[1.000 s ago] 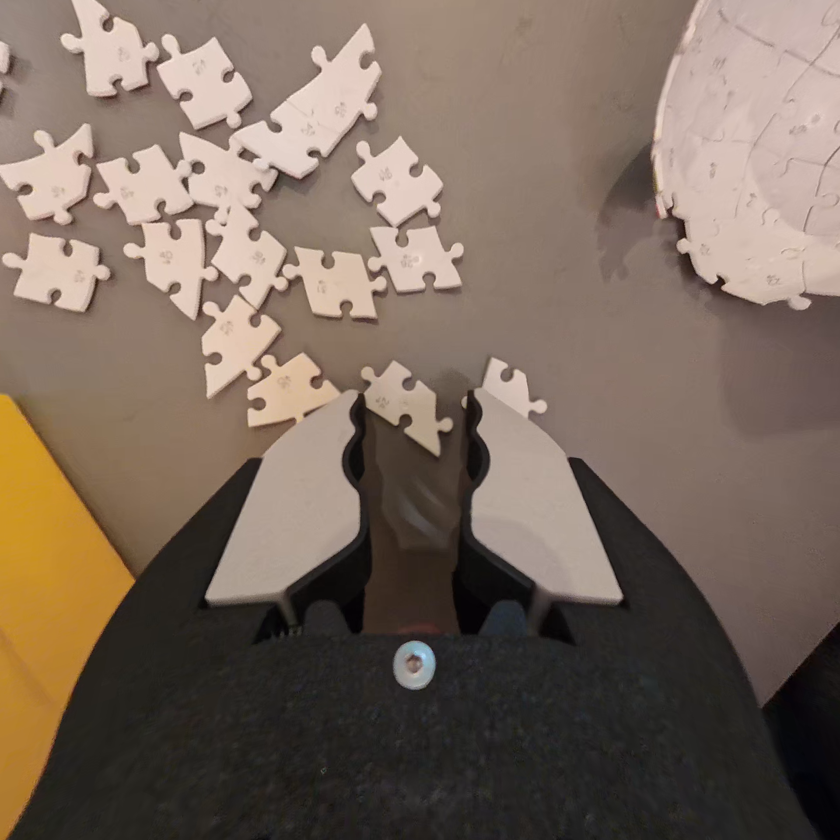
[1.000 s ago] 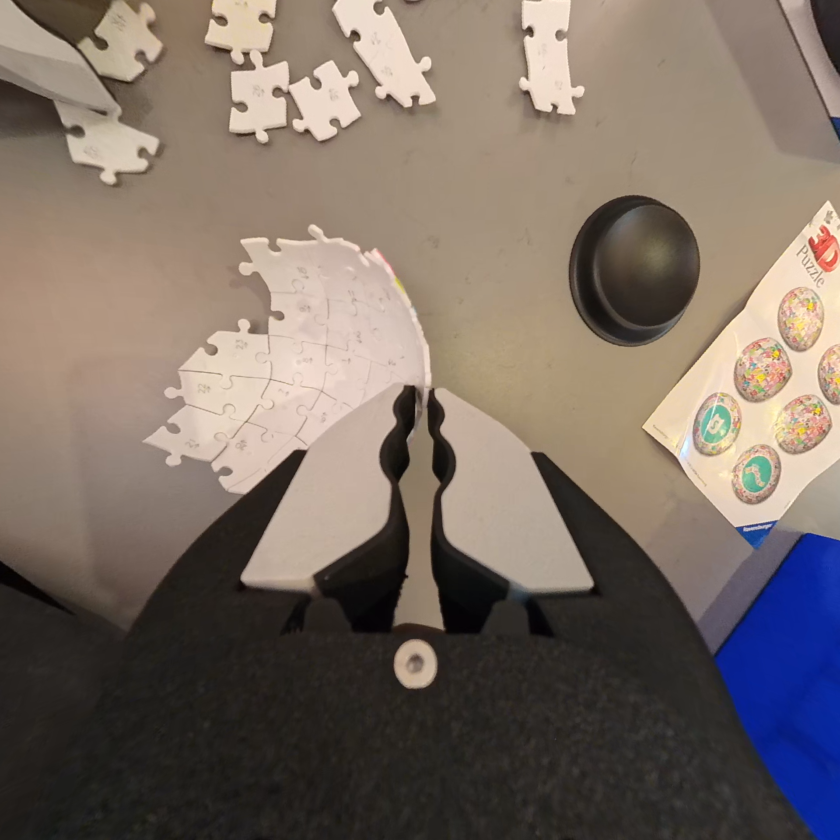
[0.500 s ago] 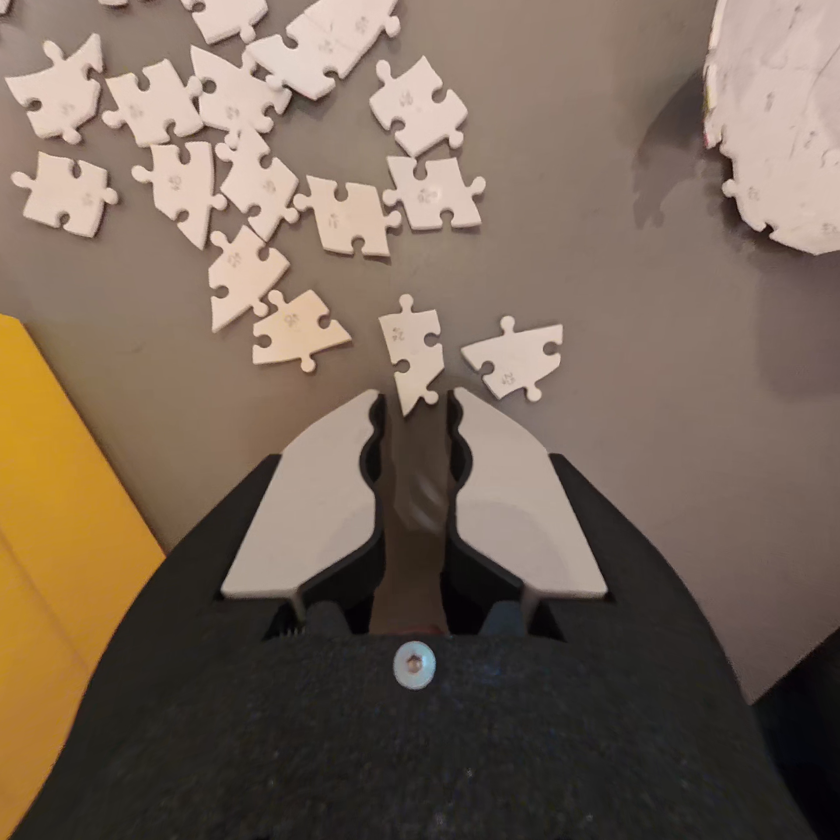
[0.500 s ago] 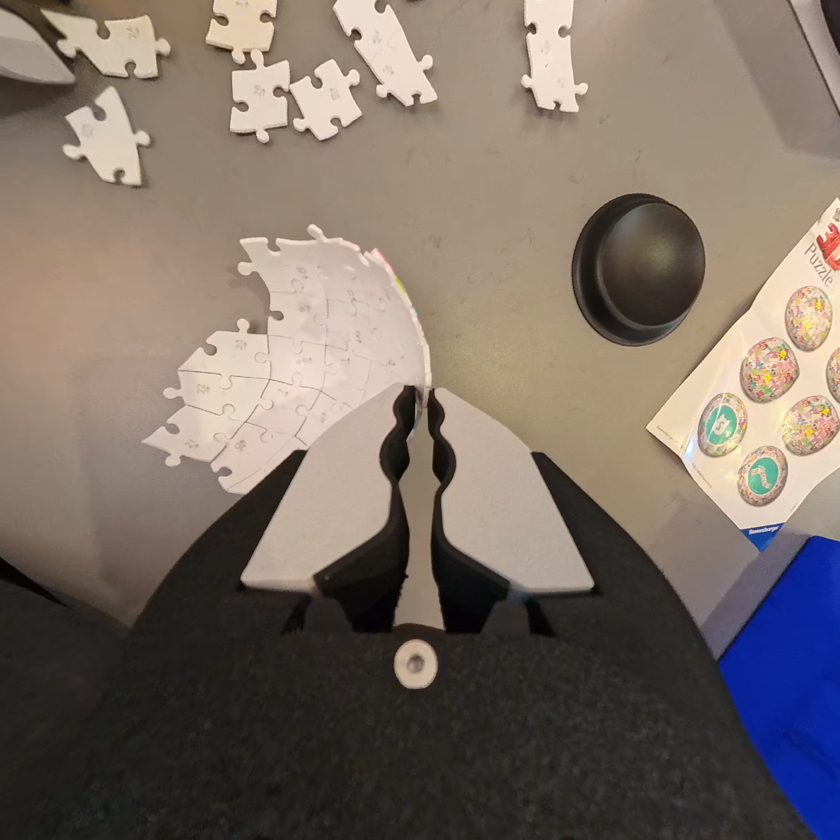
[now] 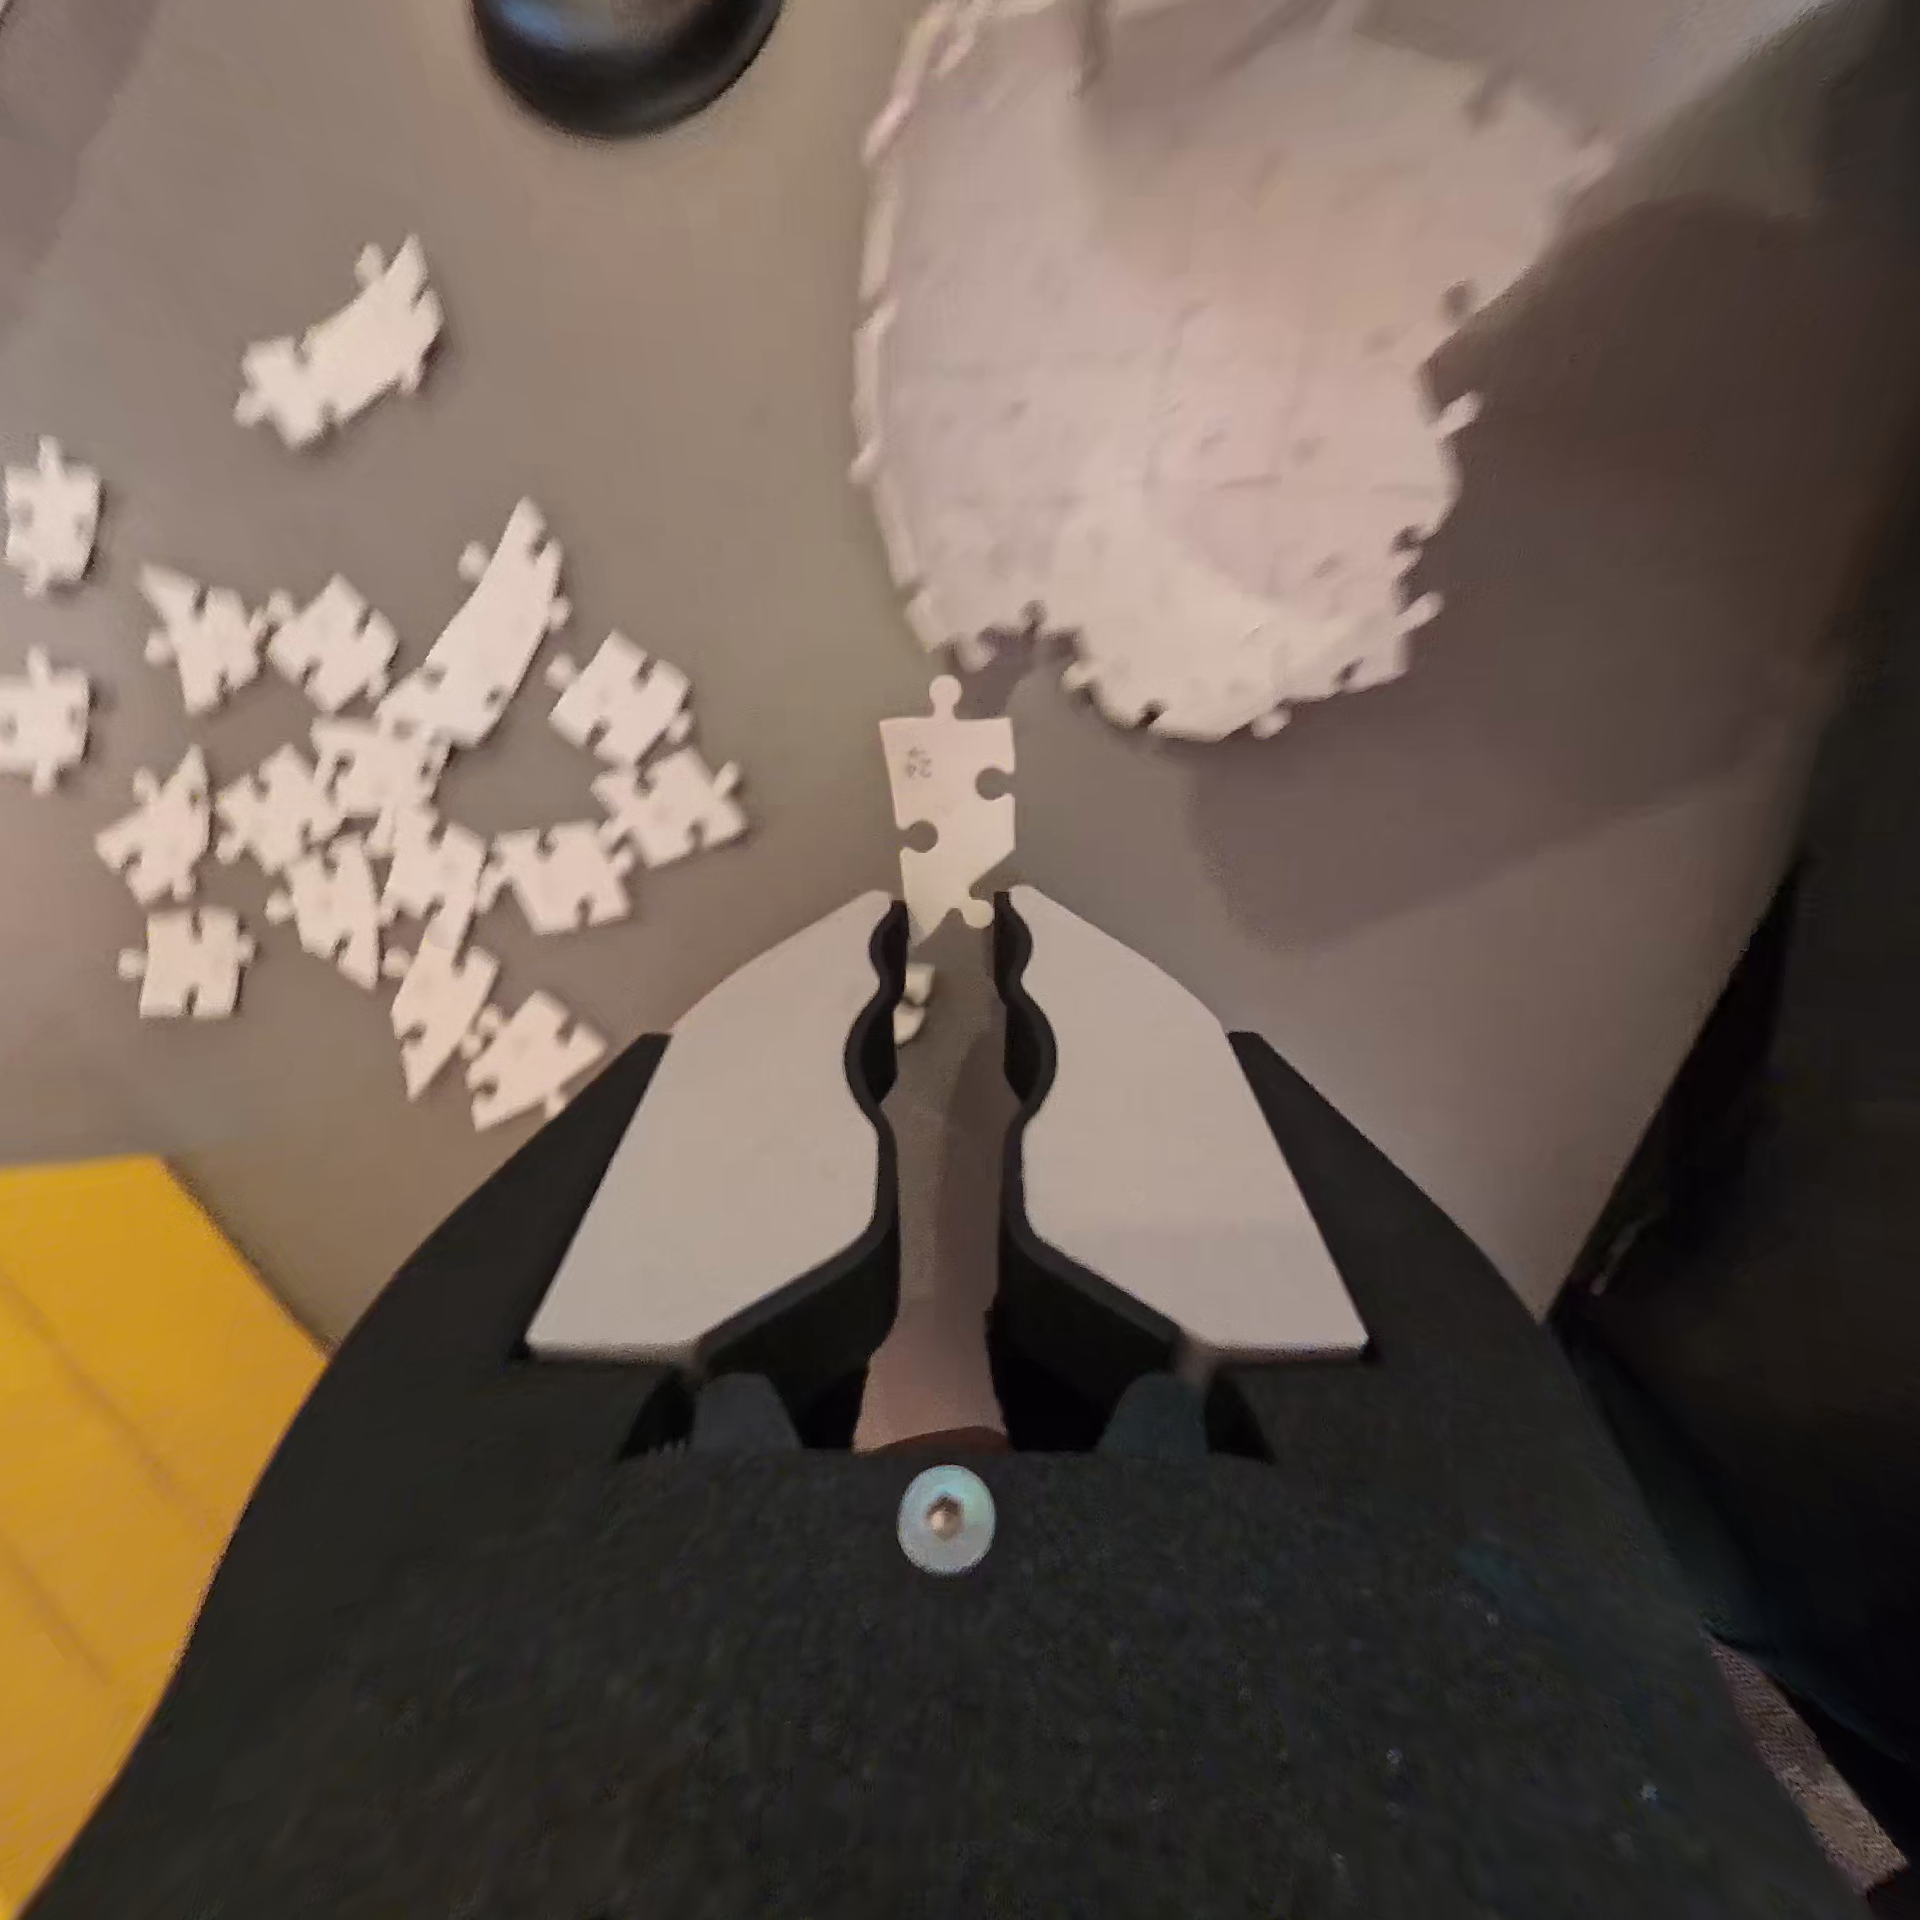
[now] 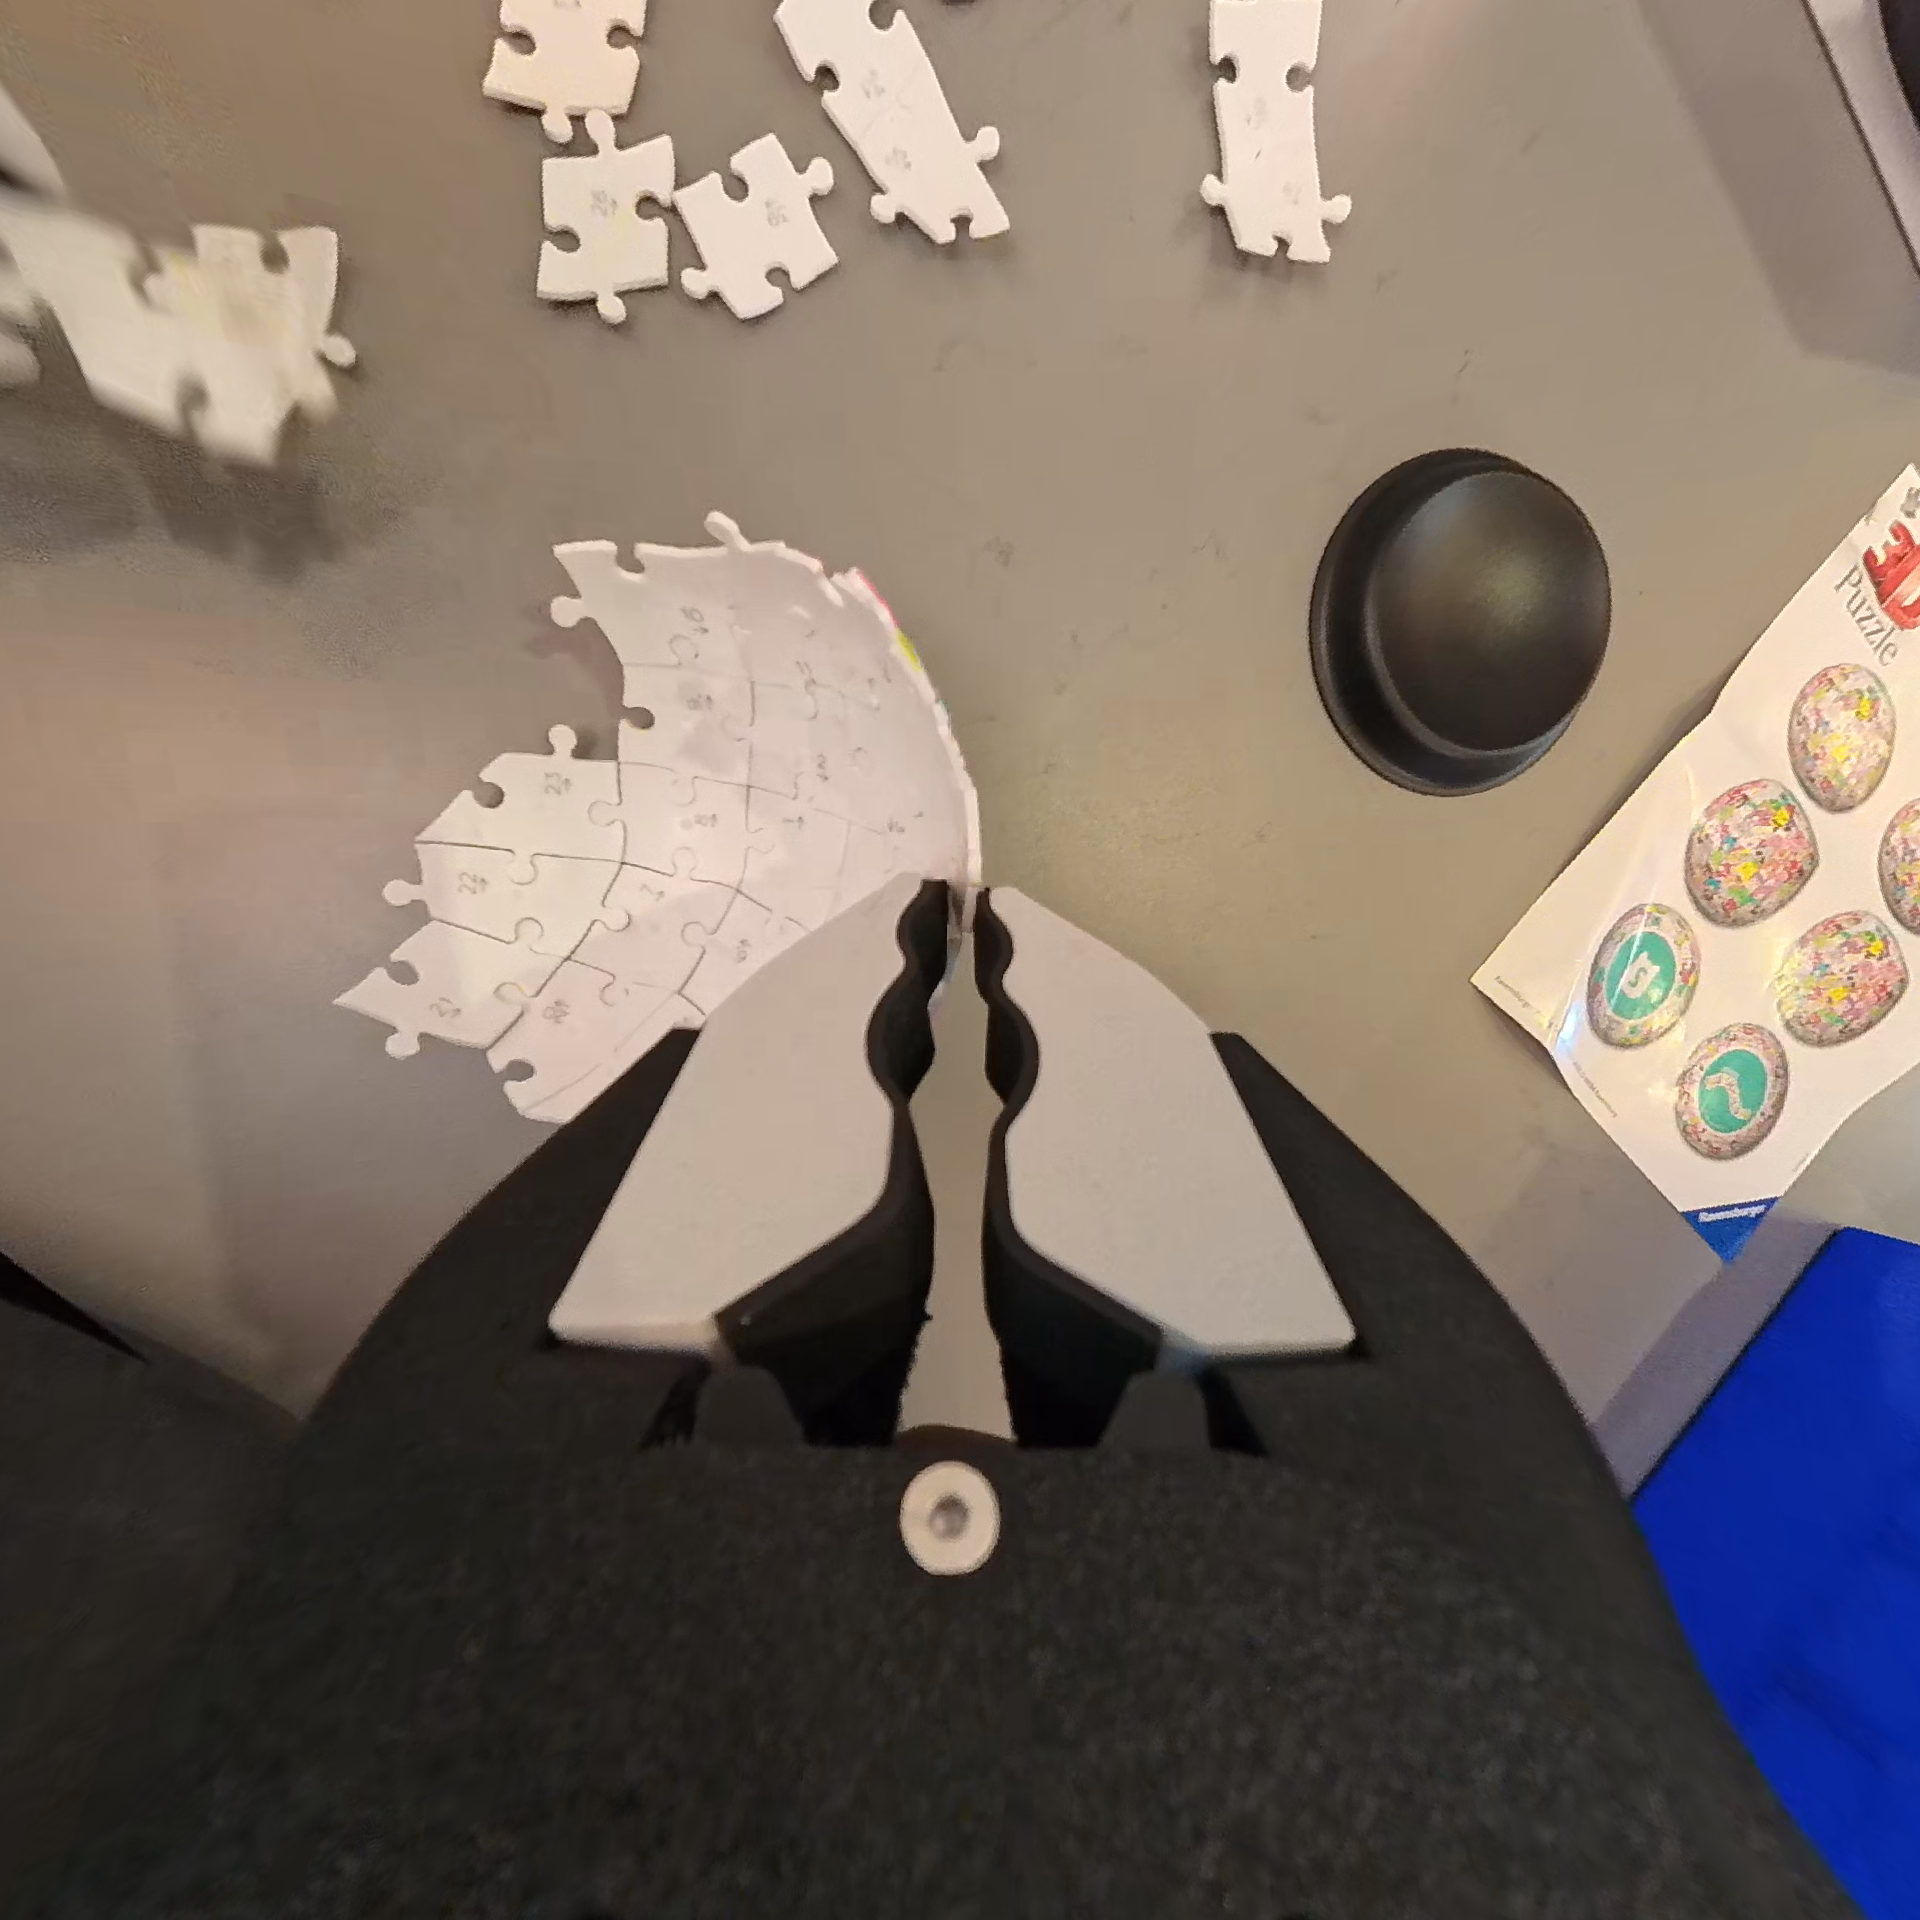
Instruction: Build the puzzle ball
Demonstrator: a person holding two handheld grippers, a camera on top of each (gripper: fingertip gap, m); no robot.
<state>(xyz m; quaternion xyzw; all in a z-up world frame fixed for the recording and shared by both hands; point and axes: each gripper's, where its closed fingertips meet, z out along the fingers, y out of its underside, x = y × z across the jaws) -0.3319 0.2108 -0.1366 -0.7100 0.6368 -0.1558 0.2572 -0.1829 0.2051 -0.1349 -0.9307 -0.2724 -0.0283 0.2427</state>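
Observation:
My left gripper (image 5: 943, 914) is shut on a white puzzle piece (image 5: 951, 800) and holds it upright by its lower tip, above the grey table. The half-built white ball shell (image 5: 1143, 416) lies just beyond it to the right. My right gripper (image 6: 963, 894) is shut on the right rim of that shell (image 6: 675, 831), whose hollow numbered inside faces the camera. The held piece and the left gripper's tip show blurred at the upper left of the right wrist view (image 6: 208, 312). Several loose white pieces (image 5: 416, 810) lie to the left.
A black dome-shaped stand (image 6: 1460, 623) sits right of the shell. A printed leaflet (image 6: 1766, 935) and a blue surface (image 6: 1818, 1558) lie at the right edge. More loose and joined pieces (image 6: 894, 125) lie at the far side. A yellow sheet (image 5: 104, 1403) is at the lower left. Across from one pair of fingers to the other is roughly 15 cm.
My left gripper closed on a loose piece, lifted it off the table and swung right toward the shell. My right gripper kept its hold on the shell rim.

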